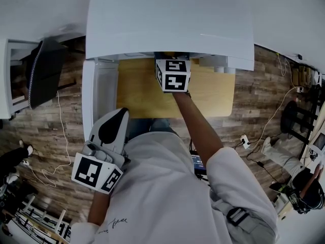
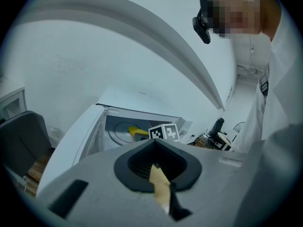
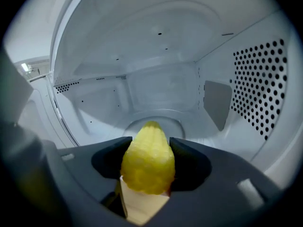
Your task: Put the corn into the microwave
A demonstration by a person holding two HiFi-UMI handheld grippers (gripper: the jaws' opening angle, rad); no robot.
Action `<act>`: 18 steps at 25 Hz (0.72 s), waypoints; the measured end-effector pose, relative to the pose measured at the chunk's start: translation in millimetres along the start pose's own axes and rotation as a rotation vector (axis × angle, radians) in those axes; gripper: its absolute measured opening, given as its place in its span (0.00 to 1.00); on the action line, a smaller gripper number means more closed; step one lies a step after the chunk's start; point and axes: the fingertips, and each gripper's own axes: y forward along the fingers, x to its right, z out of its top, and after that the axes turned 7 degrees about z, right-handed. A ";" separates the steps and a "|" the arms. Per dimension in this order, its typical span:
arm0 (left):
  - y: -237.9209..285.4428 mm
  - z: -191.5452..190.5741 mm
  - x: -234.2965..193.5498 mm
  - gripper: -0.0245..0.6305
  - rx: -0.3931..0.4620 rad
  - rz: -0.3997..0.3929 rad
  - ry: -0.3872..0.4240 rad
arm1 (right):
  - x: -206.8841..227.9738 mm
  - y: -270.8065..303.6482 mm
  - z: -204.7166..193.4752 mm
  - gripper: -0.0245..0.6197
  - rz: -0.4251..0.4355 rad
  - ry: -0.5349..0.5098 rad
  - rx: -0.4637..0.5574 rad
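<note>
A yellow corn cob sits between the black pads of my right gripper, which is shut on it, tip pointing forward. The cob hangs inside the white microwave, just above the round glass turntable. In the head view only the right gripper's marker cube shows at the oven's mouth; the jaws are hidden under the oven top. In the left gripper view the corn and that cube show in the open cavity. My left gripper is shut and empty, held back at the lower left beside the open door.
The microwave stands on a wooden table. Its right inner wall is perforated. A dark chair stands to the left, cables run over the wood floor, and a person sits on the floor at the right.
</note>
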 end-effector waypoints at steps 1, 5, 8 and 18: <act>0.2 0.2 0.2 0.02 0.000 0.000 0.000 | -0.2 1.1 0.9 0.44 -0.006 -0.023 -0.004; -0.1 0.7 1.8 0.02 -0.003 -0.004 0.003 | -3.8 4.8 5.7 0.44 -0.017 -0.080 -0.005; 1.3 1.4 2.8 0.02 -0.002 -0.007 0.004 | -1.8 7.7 6.8 0.44 -0.034 -0.133 -0.005; -1.6 0.2 0.7 0.02 -0.002 -0.001 0.003 | 0.9 16.5 3.2 0.44 -0.087 -0.210 -0.020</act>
